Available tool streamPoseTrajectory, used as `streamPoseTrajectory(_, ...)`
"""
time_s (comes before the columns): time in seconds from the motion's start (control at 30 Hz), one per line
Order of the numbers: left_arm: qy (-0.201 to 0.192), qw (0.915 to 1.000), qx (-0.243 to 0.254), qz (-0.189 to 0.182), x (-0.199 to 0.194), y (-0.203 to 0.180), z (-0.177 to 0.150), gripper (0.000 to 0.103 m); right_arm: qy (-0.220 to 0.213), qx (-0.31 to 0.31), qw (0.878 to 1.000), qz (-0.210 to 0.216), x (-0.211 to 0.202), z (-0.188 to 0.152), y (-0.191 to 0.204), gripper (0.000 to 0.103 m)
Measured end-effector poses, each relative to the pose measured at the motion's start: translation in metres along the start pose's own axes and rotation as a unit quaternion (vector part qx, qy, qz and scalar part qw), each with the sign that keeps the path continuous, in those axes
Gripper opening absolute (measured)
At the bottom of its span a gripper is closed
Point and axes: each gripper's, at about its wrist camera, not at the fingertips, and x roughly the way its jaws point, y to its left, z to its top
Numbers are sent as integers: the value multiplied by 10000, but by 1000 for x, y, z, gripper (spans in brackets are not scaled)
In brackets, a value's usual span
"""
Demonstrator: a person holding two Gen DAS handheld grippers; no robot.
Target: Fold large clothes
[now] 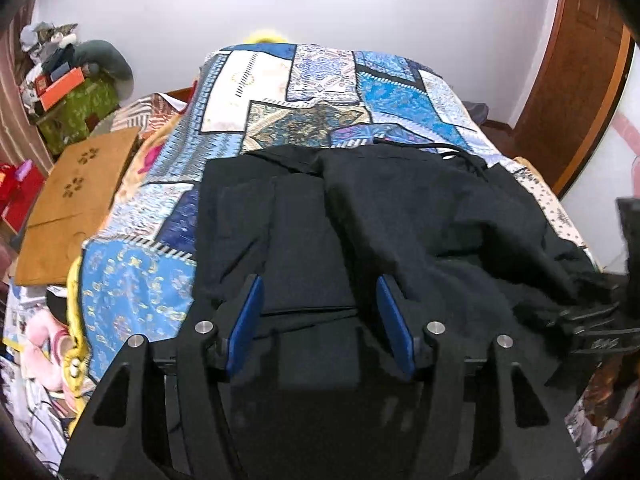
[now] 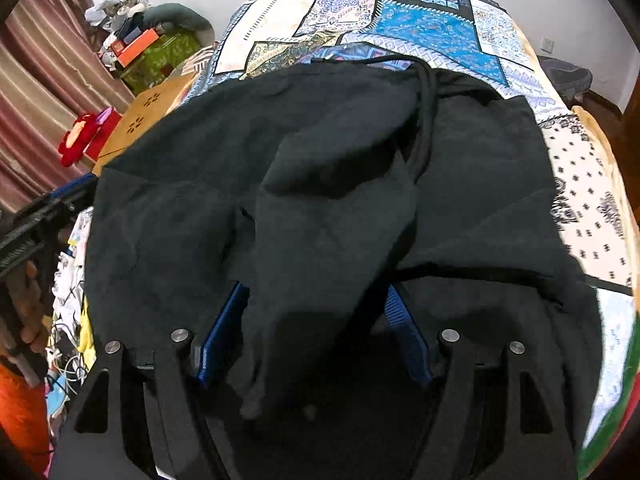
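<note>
The large black fabric garment (image 1: 400, 220) lies spread over the near half of the bed, on the blue and white patchwork bedspread (image 1: 304, 80), probably so that the flat mattress can bear it while its sides are turned inward. A black drawstring cord (image 2: 424, 120) runs down from its far edge in the upper middle of the right wrist view, which suggests the waist or hood end points away from the cameras. In the left wrist view the left gripper (image 1: 320, 312) hovers at the lower centre of the frame with its jaws spread wide; the garment's smooth, already flattened left part lies between and below the blue pads, and no cloth looks pinched there. In the right wrist view the right gripper (image 2: 316, 320) sits at the lower centre, and a thick bunched fold of the garment rises between its jaws and drapes over them toward the bottom of the frame. The jaws stand fairly wide around that fold, and because the cloth covers the inner faces I cannot tell whether they pinch it or merely carry it. A tan wooden board (image 1: 80, 200) lies beside the bed at the left of the frame, well apart from the garment.
</note>
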Motion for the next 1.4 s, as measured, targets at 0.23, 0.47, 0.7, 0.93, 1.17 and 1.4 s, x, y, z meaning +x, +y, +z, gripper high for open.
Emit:
streamPoseTrajectory(0.23,-247,9988,-376,198,-7,43,24,73,-635,-272,9973,-247,-56,19,-10,68)
streamPoseTrajectory(0.47,235,9943,-1036,-4,36,107,39,74,-997,150,9925,-685,-73,46,-61,70)
streamPoseTrajectory(0.7,1130,9818,-1432,-534,119,138,26,74,-413,1100,9914,-574,-28,67,-132,70)
streamPoseTrajectory(0.93,1045,9730,-1584,-1312,162,144,32,74,-12,1677,9857,168,14,80,-162,73)
streamPoseTrajectory(1.17,985,9692,-1810,-1345,185,143,51,37,557,1767,9815,492,51,103,-163,34)
streamPoseTrajectory(1.4,720,9860,-1329,-707,172,135,81,18,-24,1141,9930,299,23,128,-138,11)
